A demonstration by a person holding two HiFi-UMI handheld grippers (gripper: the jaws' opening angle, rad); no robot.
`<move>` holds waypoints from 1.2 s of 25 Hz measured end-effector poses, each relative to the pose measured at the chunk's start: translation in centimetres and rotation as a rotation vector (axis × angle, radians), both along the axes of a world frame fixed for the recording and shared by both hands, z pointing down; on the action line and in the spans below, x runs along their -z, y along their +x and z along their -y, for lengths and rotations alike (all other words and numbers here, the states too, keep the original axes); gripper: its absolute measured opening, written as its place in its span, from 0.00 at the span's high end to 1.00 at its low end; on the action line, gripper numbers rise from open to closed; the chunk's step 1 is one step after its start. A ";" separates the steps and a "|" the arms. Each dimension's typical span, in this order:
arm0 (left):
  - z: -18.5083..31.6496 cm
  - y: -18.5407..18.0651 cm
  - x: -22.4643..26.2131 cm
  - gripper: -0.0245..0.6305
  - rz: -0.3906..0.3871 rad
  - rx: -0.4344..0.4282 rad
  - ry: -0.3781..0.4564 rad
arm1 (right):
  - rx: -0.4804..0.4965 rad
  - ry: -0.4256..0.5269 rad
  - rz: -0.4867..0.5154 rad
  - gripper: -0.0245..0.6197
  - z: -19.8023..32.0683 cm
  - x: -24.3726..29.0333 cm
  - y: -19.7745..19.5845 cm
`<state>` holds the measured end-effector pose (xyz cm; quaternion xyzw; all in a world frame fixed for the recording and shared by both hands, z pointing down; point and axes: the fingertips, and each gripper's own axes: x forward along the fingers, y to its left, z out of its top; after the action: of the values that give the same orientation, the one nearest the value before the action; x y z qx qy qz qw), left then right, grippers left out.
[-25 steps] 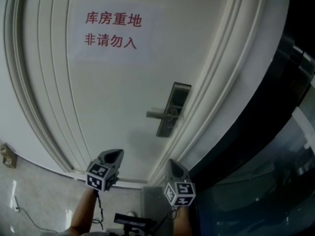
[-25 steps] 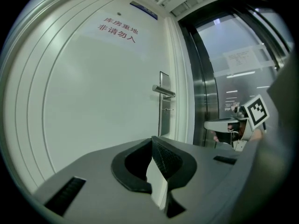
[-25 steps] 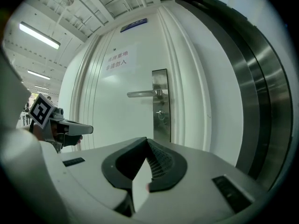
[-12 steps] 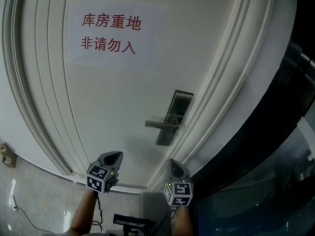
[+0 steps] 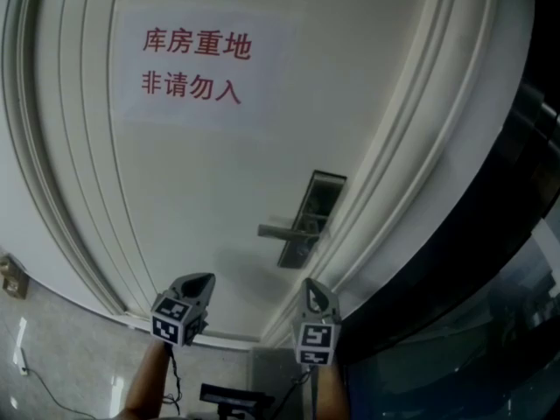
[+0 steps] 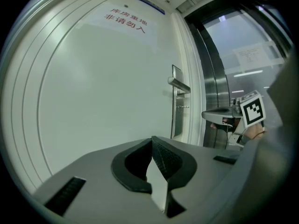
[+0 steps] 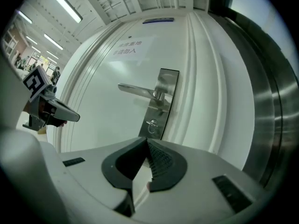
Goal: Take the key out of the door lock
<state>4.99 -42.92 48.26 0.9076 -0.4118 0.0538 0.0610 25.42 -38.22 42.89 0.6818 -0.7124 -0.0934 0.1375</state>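
A white door (image 5: 201,173) carries a steel lock plate (image 5: 311,215) with a lever handle (image 5: 282,231). In the right gripper view the key (image 7: 152,124) sits in the keyhole low on the lock plate (image 7: 161,101), under the handle (image 7: 135,91). In the left gripper view the key (image 6: 183,107) shows as a thin stub sticking out of the plate's edge. My left gripper (image 5: 204,280) (image 6: 152,141) and right gripper (image 5: 311,285) (image 7: 147,141) are both shut and hold nothing. They hang below the lock, well short of the door.
A paper sign (image 5: 197,66) with red print is stuck high on the door. Moulded white door frame (image 5: 411,147) runs right of the lock, then a dark metal and glass wall (image 5: 490,261). Tiled floor (image 5: 52,366) lies at lower left.
Both grippers stay almost where they were. The right gripper has twisted a little, its marker cube now facing me more squarely. The head view has shifted slightly.
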 end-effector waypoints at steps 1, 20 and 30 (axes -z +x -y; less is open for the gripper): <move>0.1 -0.1 0.0 0.95 -0.002 0.003 -0.001 | -0.005 0.005 -0.031 0.95 0.2 0.1 0.0; 1.1 -1.1 -0.3 0.95 -0.010 0.042 -0.010 | -0.022 0.071 -0.751 0.94 3.4 0.8 -0.9; 1.5 -1.7 -0.3 0.95 -0.022 0.057 -0.016 | -0.043 0.089 -0.931 0.88 4.8 1.1 -0.7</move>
<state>3.30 -44.42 48.58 0.8956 -0.4362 0.0453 0.0741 24.73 -43.00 41.80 0.5871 -0.5559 -0.4172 0.4150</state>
